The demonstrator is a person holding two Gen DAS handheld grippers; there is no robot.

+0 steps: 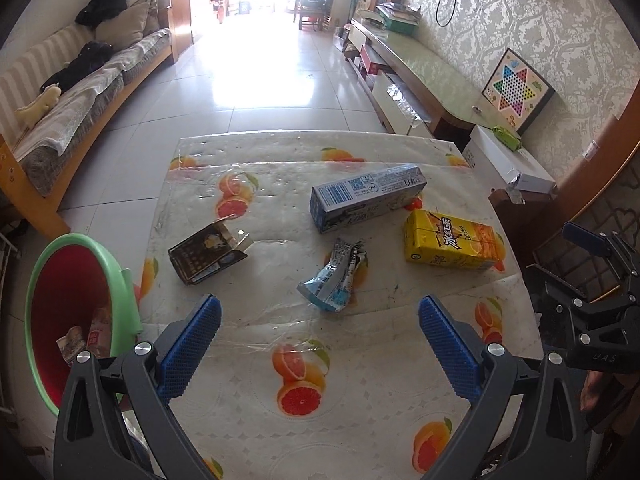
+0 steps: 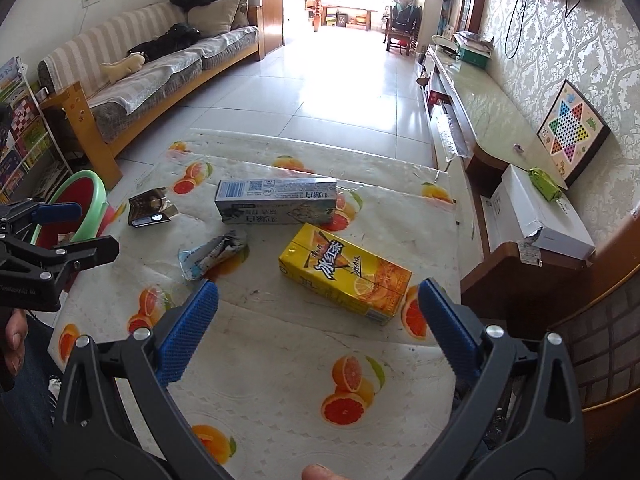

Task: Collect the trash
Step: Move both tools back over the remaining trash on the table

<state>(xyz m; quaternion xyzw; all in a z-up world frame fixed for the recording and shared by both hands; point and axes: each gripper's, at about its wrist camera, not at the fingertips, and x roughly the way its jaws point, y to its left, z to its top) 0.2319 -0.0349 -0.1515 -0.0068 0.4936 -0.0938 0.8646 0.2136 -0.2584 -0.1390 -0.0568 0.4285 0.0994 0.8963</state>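
Note:
On the fruit-print table (image 1: 360, 420) lie a crumpled blue-and-white wrapper (image 1: 334, 280) (image 2: 212, 254), a dark open cigarette pack (image 1: 208, 256) (image 2: 150, 207), a long blue-and-white carton (image 1: 366, 198) (image 2: 276, 201) and a yellow drink carton (image 1: 452, 246) (image 2: 346, 274). My left gripper (image 1: 320, 312) hangs open just short of the wrapper. My right gripper (image 2: 318, 296) stands open just short of the yellow carton. A red bin with a green rim (image 1: 80, 312) (image 2: 86, 204) sits off the table's left edge, with some trash inside.
A striped sofa (image 2: 152, 64) lines the left wall and a low TV cabinet (image 2: 492, 128) the right, with a white box (image 2: 536, 216) close to the table's right corner. Tiled floor lies beyond the table's far edge. A person's hand (image 2: 14, 332) shows at left.

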